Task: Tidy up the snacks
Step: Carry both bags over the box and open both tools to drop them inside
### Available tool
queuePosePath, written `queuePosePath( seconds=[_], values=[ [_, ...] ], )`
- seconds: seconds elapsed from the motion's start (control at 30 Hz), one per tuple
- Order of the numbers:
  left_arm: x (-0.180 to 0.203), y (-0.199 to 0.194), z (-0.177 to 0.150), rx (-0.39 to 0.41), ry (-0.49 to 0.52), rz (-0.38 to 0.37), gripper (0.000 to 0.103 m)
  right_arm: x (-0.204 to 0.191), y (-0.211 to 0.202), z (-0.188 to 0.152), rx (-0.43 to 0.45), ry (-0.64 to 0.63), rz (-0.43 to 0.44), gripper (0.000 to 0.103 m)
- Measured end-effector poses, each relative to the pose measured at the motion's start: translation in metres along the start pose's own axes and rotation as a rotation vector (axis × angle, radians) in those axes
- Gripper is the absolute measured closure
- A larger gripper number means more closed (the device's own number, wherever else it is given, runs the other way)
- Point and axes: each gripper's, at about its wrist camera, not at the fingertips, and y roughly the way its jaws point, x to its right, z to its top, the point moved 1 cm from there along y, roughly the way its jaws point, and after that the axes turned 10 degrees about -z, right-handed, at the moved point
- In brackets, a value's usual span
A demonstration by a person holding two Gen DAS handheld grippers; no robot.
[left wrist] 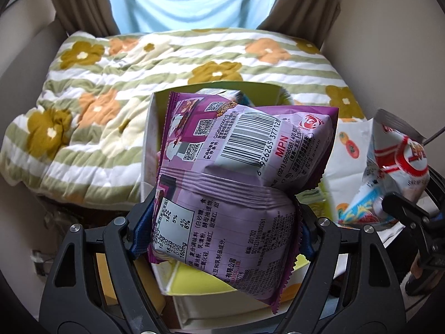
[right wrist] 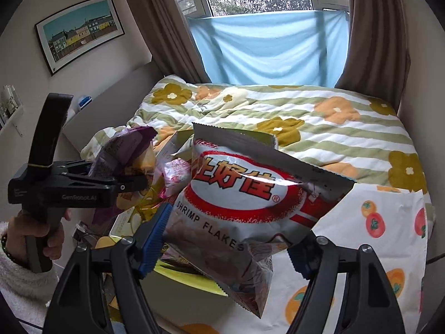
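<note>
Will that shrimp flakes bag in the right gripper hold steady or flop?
Probably flops: the shrimp flakes bag is pinched near its bottom by the right gripper, leaning over. It looks puffy, so likely light. Its glossy foil may slip; contents probably crush easily.

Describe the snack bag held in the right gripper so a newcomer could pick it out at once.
Above the flowered quilt on the bed, the right gripper clamps a crinkled shrimp flakes bag. Unlike the purple snack bag beside it, it is white and silver with a red oval ring.

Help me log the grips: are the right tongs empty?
No, the right tongs are clamped on a shrimp flakes bag.
</note>
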Motion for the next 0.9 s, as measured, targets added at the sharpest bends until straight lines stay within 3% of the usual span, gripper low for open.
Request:
queuePosePath(
  seconds=[0.33,0.37,0.47,0.9],
  values=[
    [-0.007,0.029,0.008,-0.048,-0.043,0.006,0.021,-0.011,0.01,-0.001,-0.022,-0.032,0.021,0.031],
    [-0.008,0.031,0.01,-0.041,-0.046,-0.012,0.019,-0.01,0.012,0.0,-0.023,-0.029,0.024,0.031],
    [-0.011,0.029,0.01,-0.015,-0.075,-0.02,0.0,-0.01,0.012,-0.002,-0.024,-0.029,0.029,0.031],
    [-0.042,0.003,-0.019,0.032,-0.183,0.009,0.0,-0.029,0.027,-0.005,-0.062,-0.092,0.077,0.031]
  ],
)
